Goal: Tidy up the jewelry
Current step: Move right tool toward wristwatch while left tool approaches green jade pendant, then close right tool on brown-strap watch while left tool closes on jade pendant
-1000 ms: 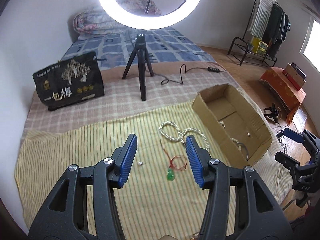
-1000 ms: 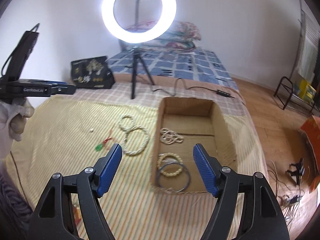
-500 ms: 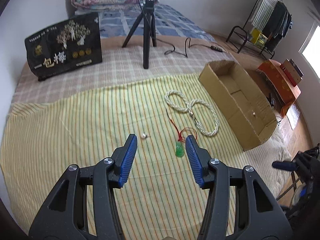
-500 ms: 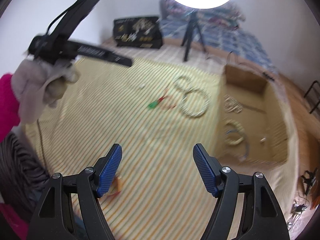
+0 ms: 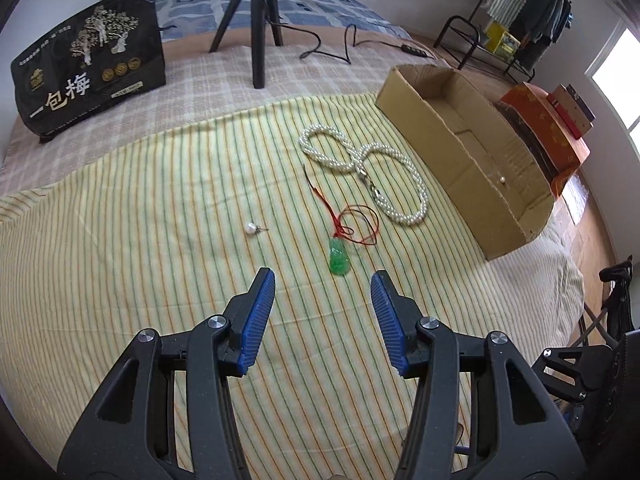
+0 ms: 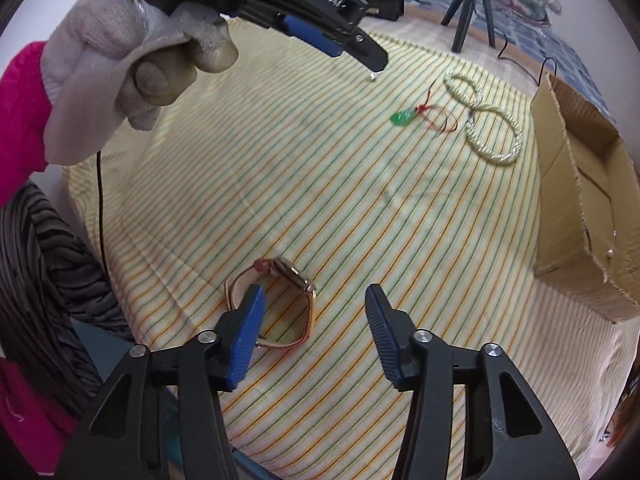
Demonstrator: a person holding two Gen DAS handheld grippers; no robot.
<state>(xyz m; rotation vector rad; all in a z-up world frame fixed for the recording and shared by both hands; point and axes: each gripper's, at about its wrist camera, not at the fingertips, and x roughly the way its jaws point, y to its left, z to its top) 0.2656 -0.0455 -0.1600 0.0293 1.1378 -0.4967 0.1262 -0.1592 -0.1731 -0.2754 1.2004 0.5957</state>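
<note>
My left gripper (image 5: 322, 284) is open and empty, just short of a green pendant (image 5: 339, 256) on a red cord (image 5: 360, 220). A small pearl earring (image 5: 252, 228) lies to its left and a twisted pearl necklace (image 5: 362, 168) beyond. My right gripper (image 6: 312, 300) is open and empty over a rose-gold watch (image 6: 280, 300); its left finger (image 6: 246, 324) overlaps the strap. The cardboard box (image 5: 472, 156) stands at the right; it also shows in the right wrist view (image 6: 576, 216). The left gripper appears in the right wrist view (image 6: 374, 60), held by a gloved hand.
A yellow striped cloth (image 5: 120, 240) covers the bed. A black gift bag (image 5: 88, 60) and a tripod (image 5: 258, 28) with a cable stand behind it. An orange box (image 5: 544, 128) and a clothes rack (image 5: 516, 20) are on the floor to the right.
My left gripper dropped and advanced toward the green pendant. My right gripper swung left from the box to the near edge of the cloth, over the watch. Both stayed open.
</note>
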